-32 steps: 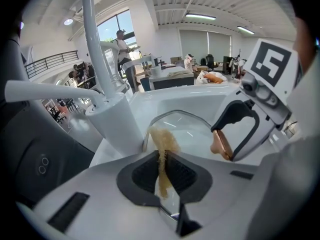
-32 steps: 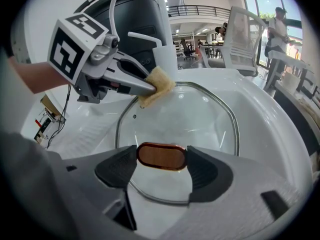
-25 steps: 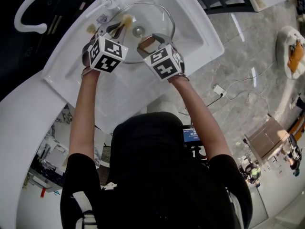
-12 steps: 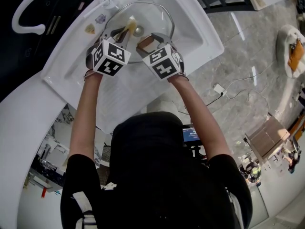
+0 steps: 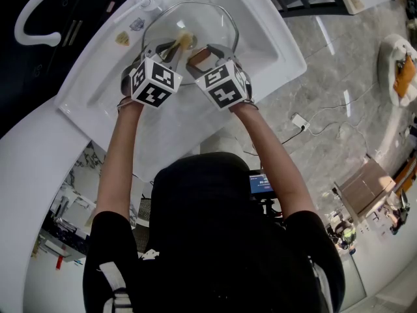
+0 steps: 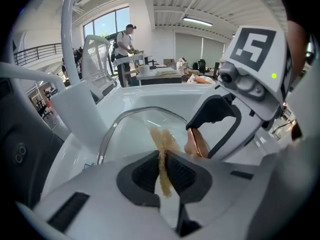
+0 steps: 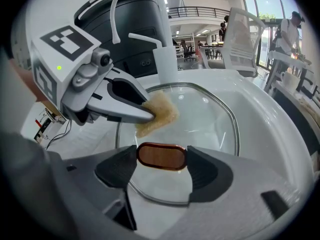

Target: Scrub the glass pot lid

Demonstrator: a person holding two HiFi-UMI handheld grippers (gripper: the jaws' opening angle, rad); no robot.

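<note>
1. The glass lid [image 7: 212, 116] lies in the white sink [image 5: 259, 26], straight ahead of both tongs. Its upper side, with the brown handle [image 7: 161, 156], is turned towards you. I cannot tell if it rests flat or a little lifted.
2. Your right tongs [image 7: 161, 165] are closed on this handle. The pads press on its two short ends, so the long axis of the handle runs across, from one pad to the other.
3. Your left tongs [image 6: 161, 166] are closed narrow on a tan sponge [image 7: 159, 112], which they pinch like a thin strip. Its free end sticks out forward and seems to rest on the glass.
4. The relation that matters is this: the sponge sits just beyond the handle and a little to its left, between the handle and the far rim.
5. The left tongs are the nearer ones to the bare glass, so I judge that they do the rubbing while the right ones only steady the lid.
6. The two tongs stand just beside each other. Direct the sponge away from the handle so that they do not knock together.
</note>
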